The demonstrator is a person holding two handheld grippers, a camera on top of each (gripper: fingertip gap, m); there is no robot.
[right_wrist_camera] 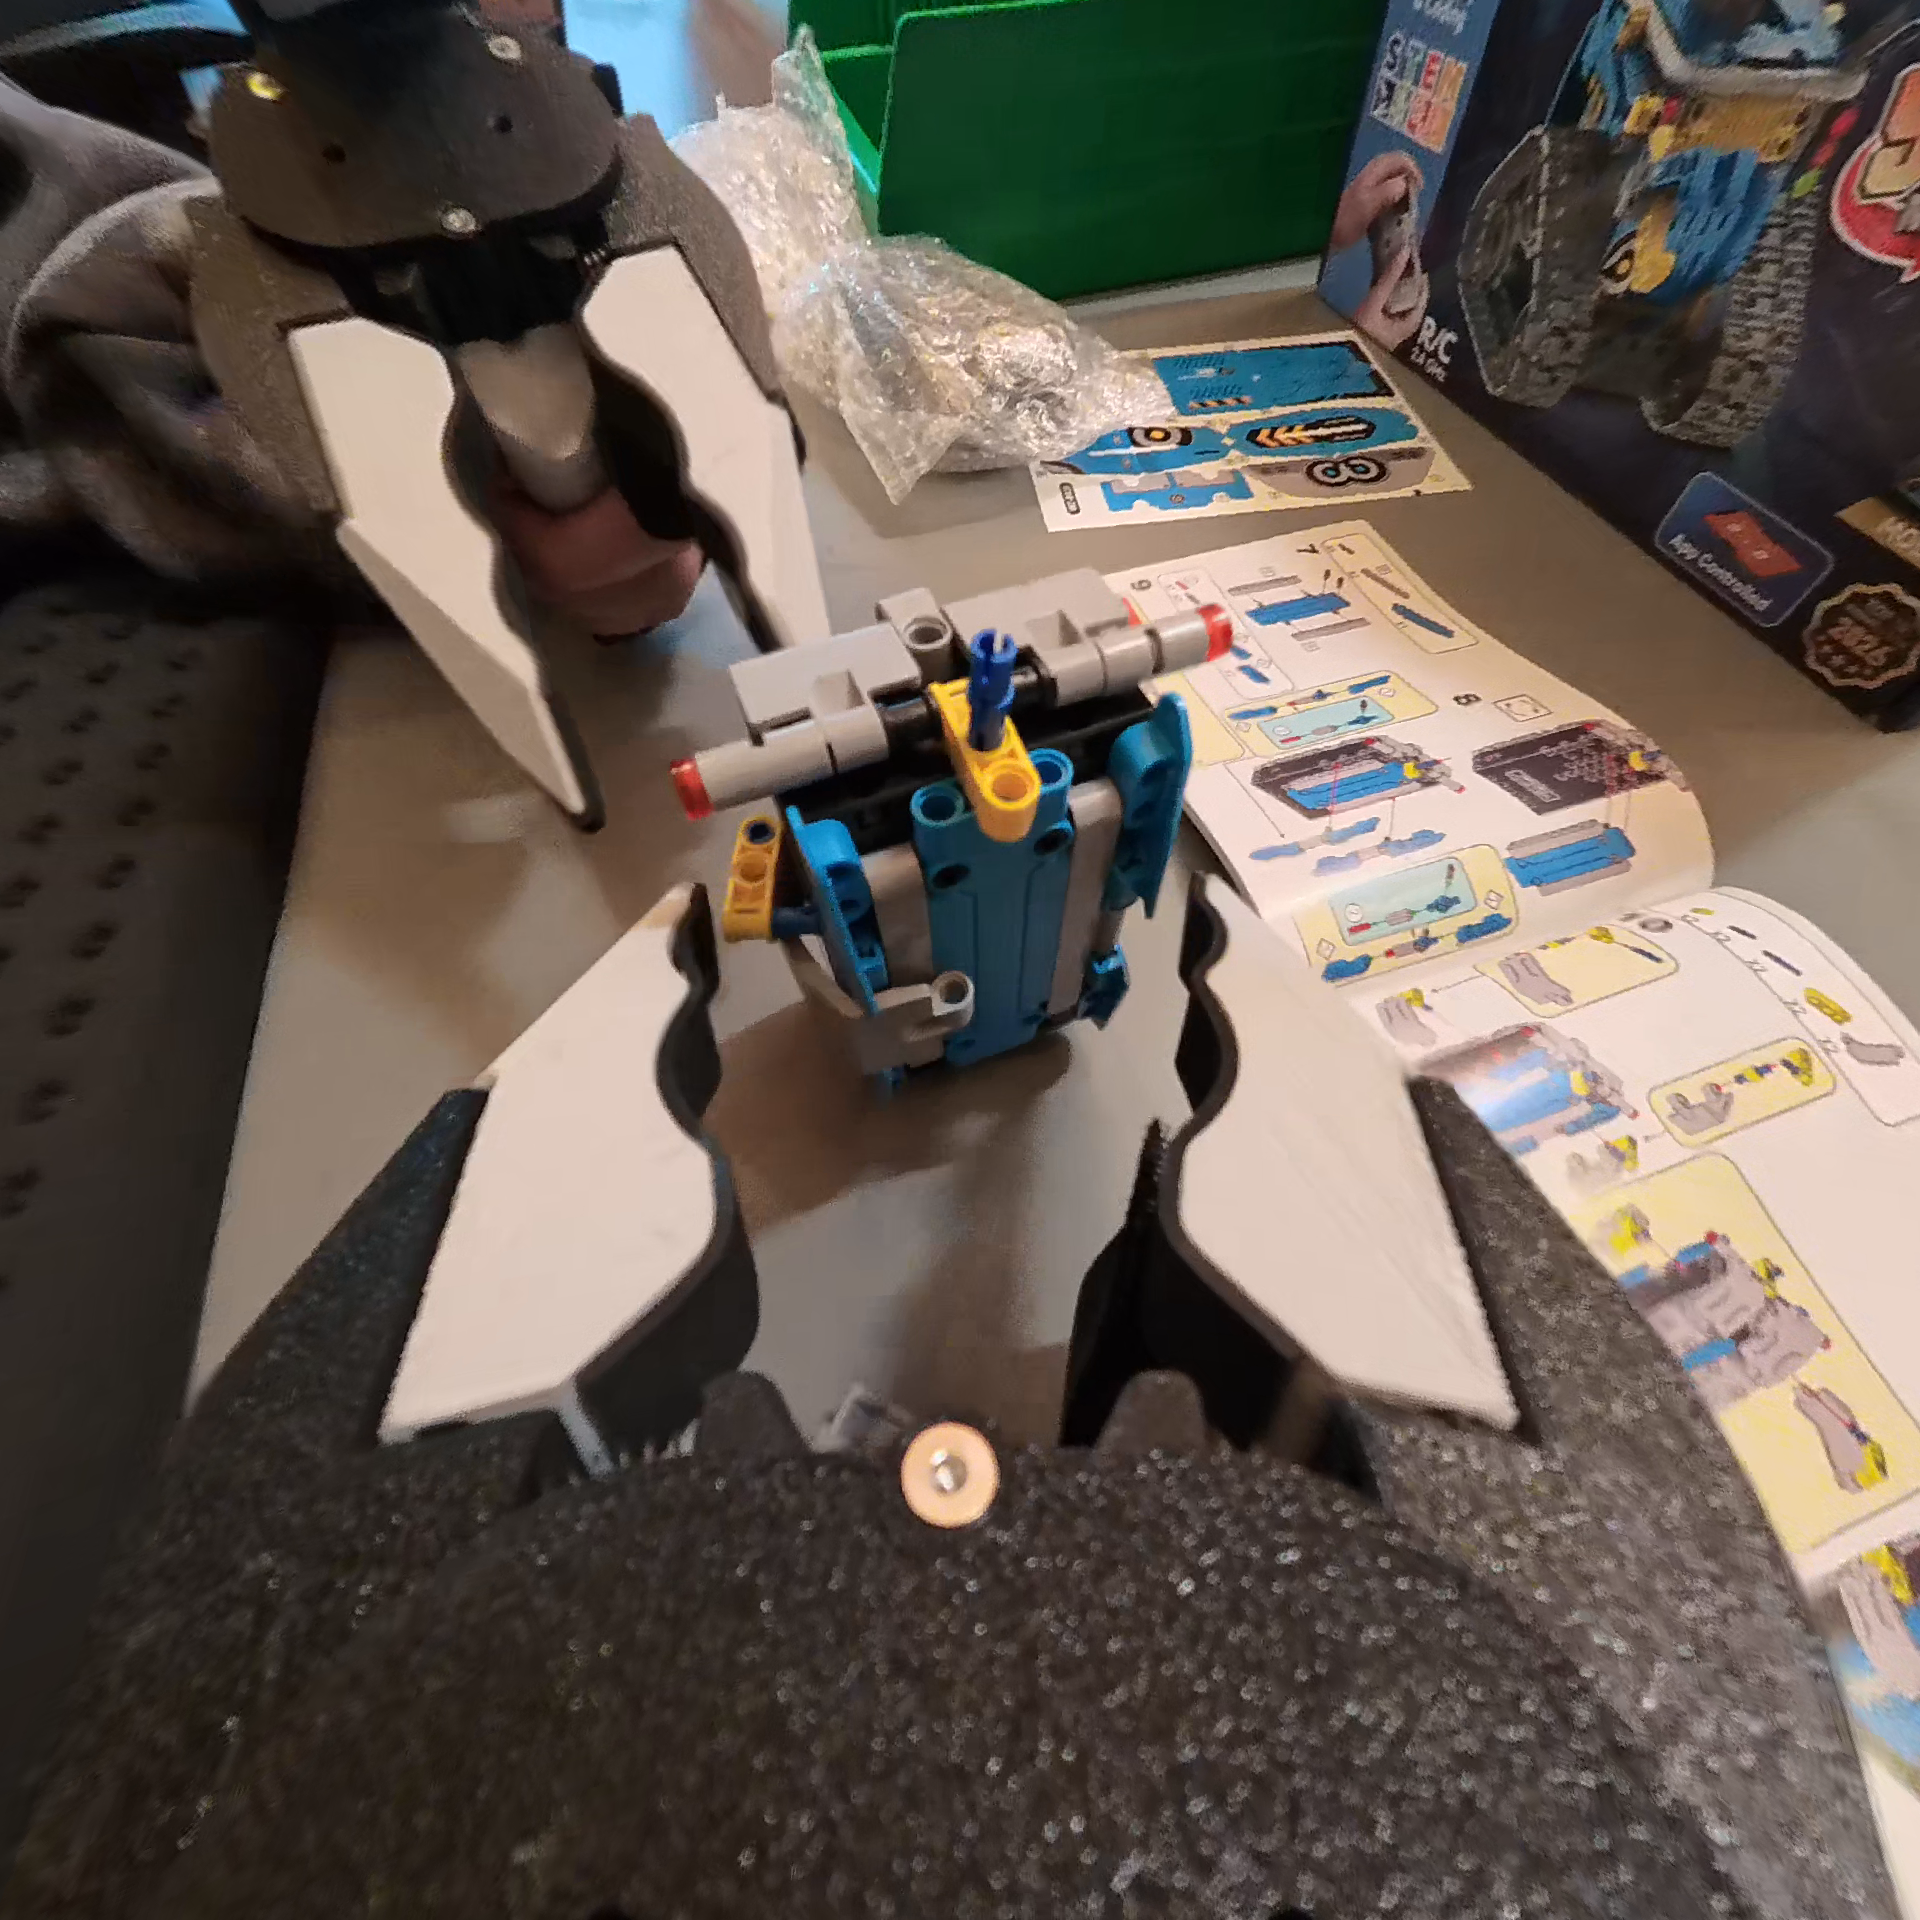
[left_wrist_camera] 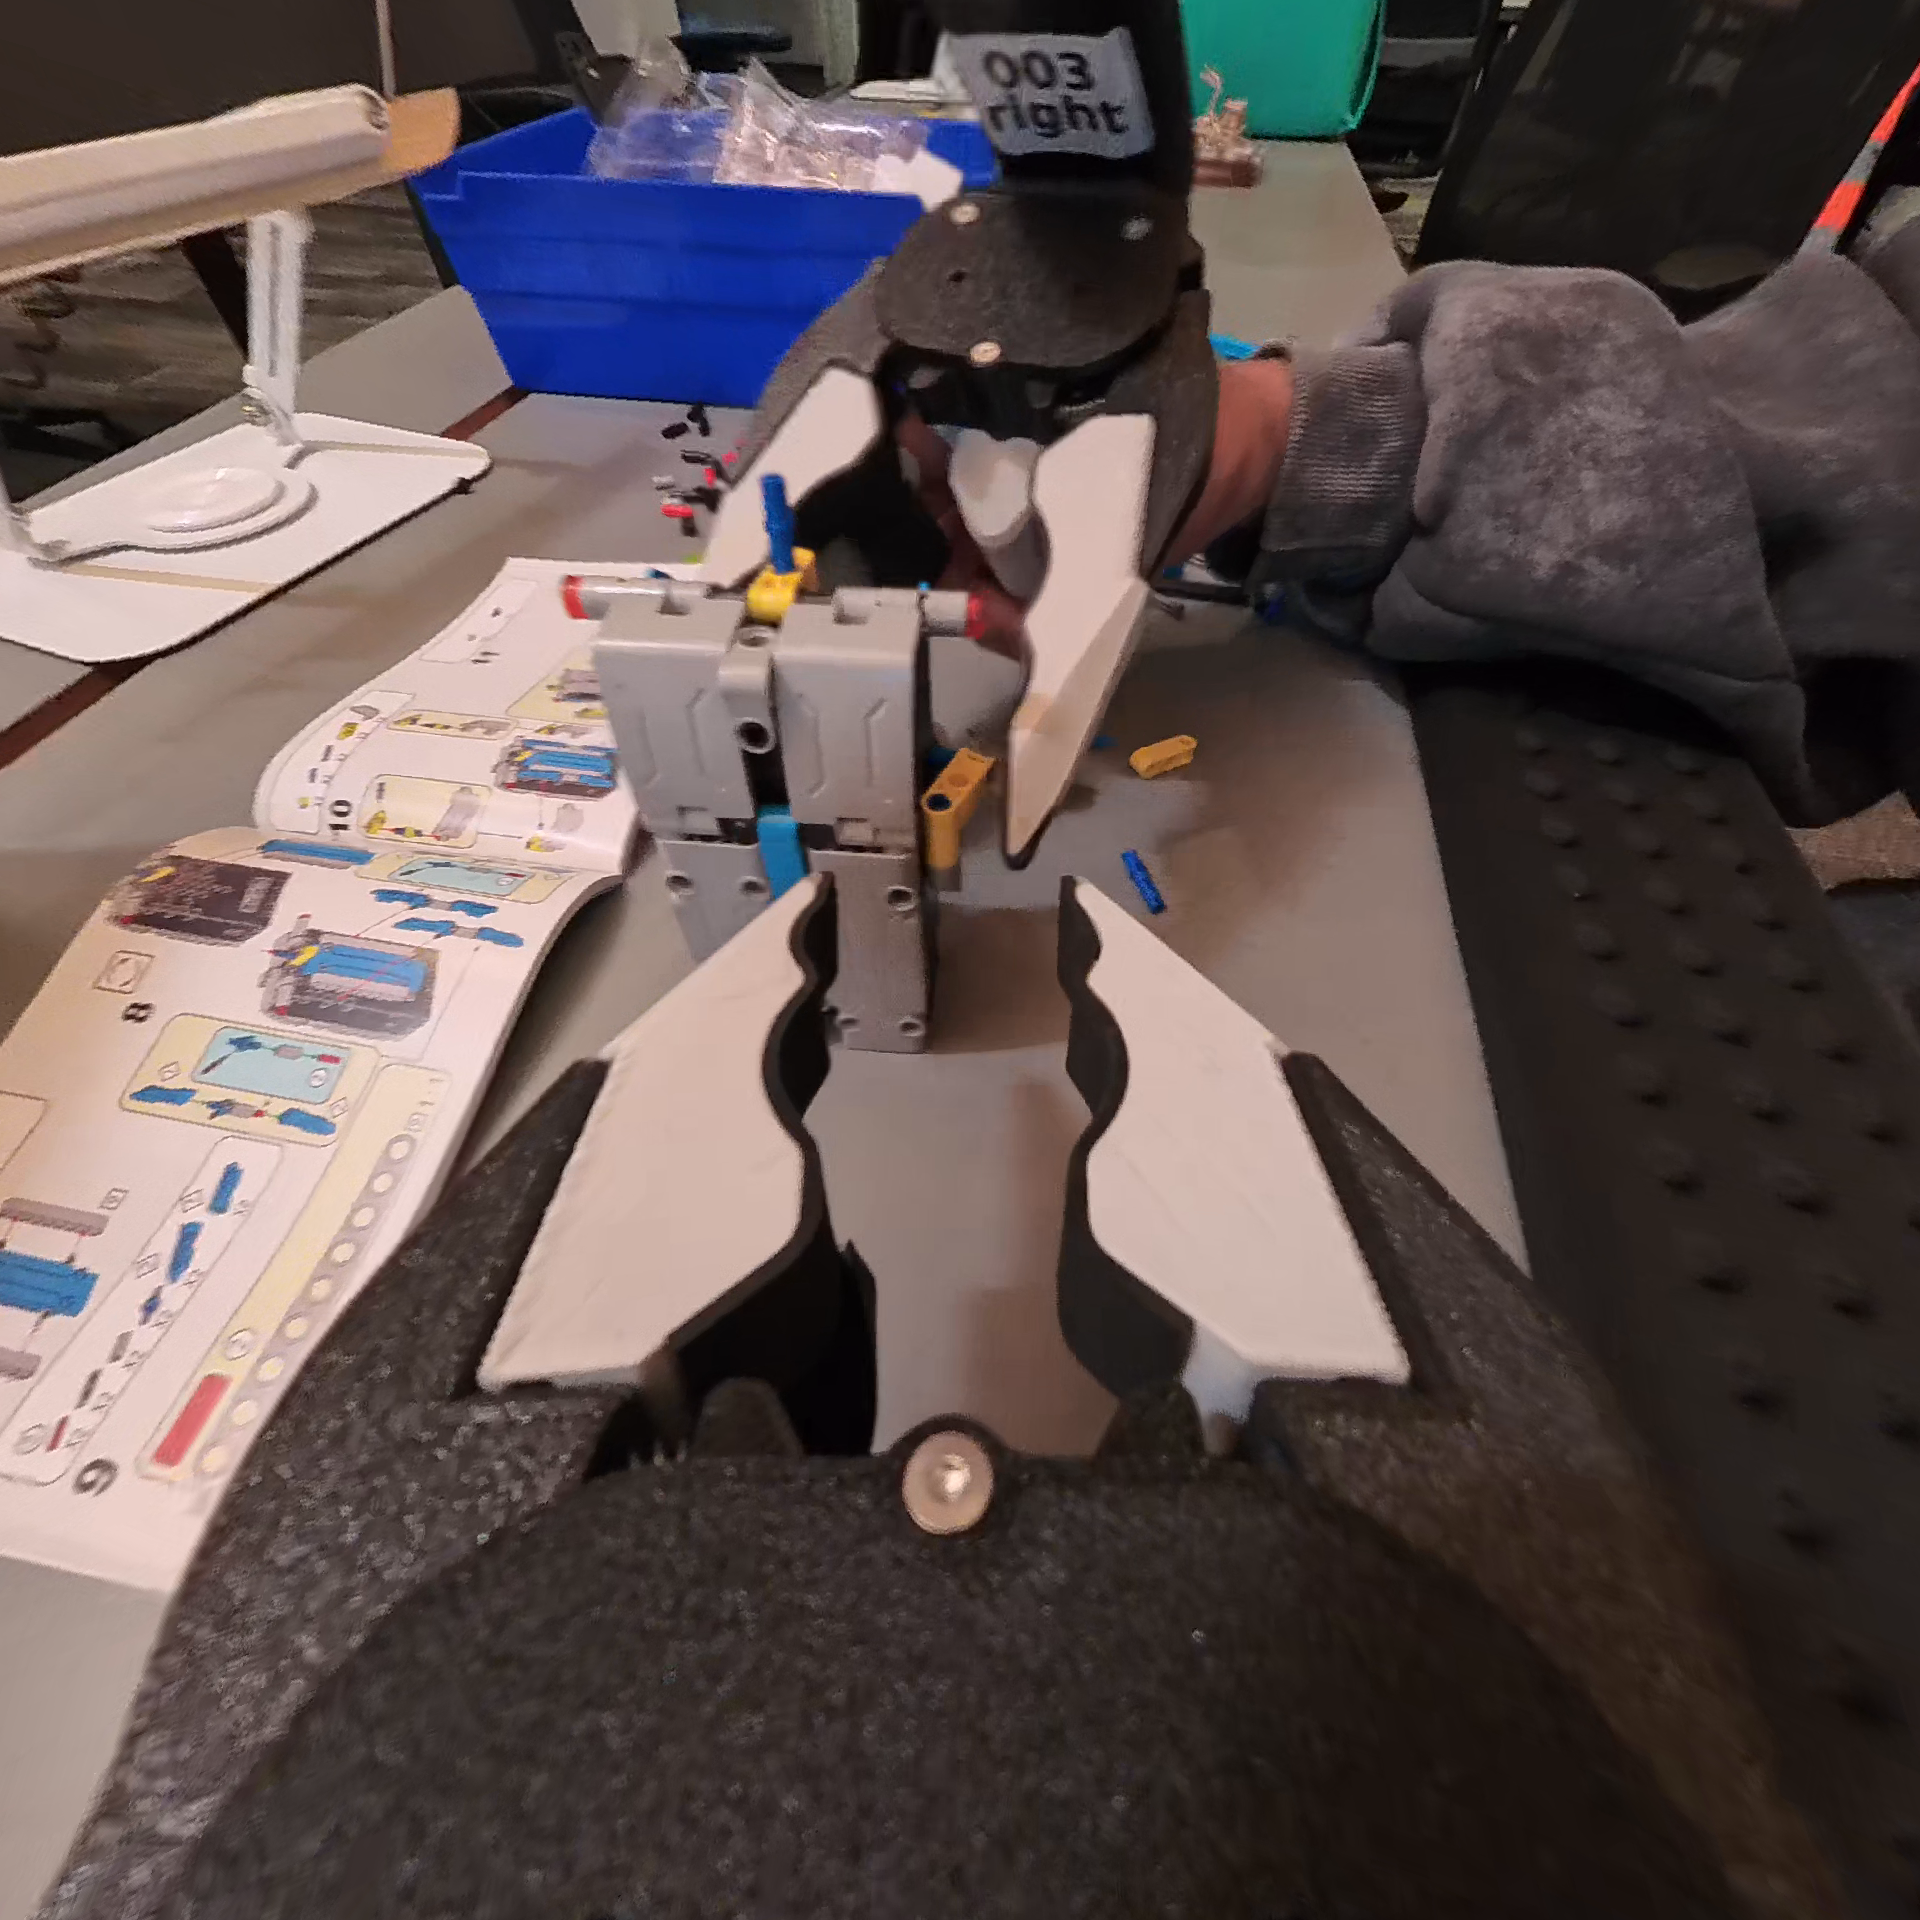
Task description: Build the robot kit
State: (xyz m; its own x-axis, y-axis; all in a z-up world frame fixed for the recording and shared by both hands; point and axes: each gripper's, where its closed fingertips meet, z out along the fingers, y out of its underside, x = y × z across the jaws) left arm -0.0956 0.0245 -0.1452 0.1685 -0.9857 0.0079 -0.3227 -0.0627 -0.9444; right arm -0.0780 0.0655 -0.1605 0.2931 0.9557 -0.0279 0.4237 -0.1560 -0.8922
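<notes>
A grey and blue brick model (left_wrist_camera: 790, 748) (right_wrist_camera: 987, 883) stands upright on the grey table. A grey axle with red ends (right_wrist_camera: 769, 769) crosses its top, beside a yellow connector (right_wrist_camera: 997, 779) with a blue pin (right_wrist_camera: 992, 675) standing in it. My left gripper (left_wrist_camera: 945, 904) is open, with its left fingertip against the model's base. It also shows in the right wrist view (right_wrist_camera: 691, 727), behind the model. My right gripper (right_wrist_camera: 940, 904) is open, with its tips either side of the model and apart from it. In the left wrist view the right gripper (left_wrist_camera: 883, 717) reaches down over the model's top.
An open instruction booklet (left_wrist_camera: 312, 987) (right_wrist_camera: 1455, 831) lies beside the model. A blue bin (left_wrist_camera: 644, 281) of bags and a white lamp base (left_wrist_camera: 208, 520) stand behind. A green bin (right_wrist_camera: 1091, 135), printed box (right_wrist_camera: 1662, 312), sticker sheet (right_wrist_camera: 1247, 436) and bubble wrap (right_wrist_camera: 914, 343) lie opposite. Loose pieces (left_wrist_camera: 1164, 755) and a black mat (left_wrist_camera: 1662, 1039) are alongside. The yellow connector (right_wrist_camera: 997, 779) is about 5 cm from my right fingertips.
</notes>
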